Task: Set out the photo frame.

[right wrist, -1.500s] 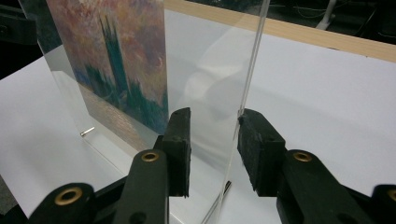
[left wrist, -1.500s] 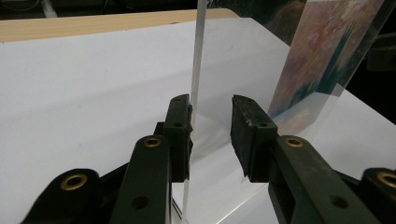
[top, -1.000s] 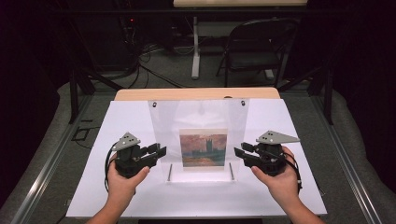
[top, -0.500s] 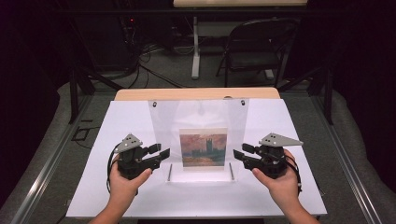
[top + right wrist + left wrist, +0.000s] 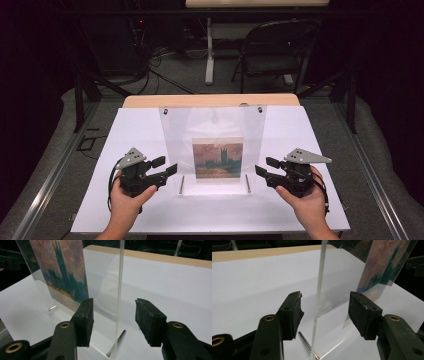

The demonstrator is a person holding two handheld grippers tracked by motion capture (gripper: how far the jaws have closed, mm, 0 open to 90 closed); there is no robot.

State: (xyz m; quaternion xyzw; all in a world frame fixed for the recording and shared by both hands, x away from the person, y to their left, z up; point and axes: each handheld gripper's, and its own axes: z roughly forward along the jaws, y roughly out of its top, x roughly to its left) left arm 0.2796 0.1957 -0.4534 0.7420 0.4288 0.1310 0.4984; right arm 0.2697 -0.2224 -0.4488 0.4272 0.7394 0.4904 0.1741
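Approached the clear acrylic frame (image 5: 212,150) near the desk's (image 5: 125,135) front edge from both sides; left gripper (image 5: 166,169) and right gripper (image 5: 263,169) jaws apart, straddling its side edges. Next, likely: clamp evenly, keeping panel upright.

Chair (image 5: 274,50): behind table, folding type | Floor cables (image 5: 160,75): loose, dark | Equipment rack (image 5: 135,30): possibly electronics, dim

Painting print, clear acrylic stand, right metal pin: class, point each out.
Painting print (image 5: 217,158), high view, picture's centre.
Clear acrylic stand (image 5: 212,122), high view, bare upper panel.
Right metal pin (image 5: 116,340), right gripper view, mid-shaft.
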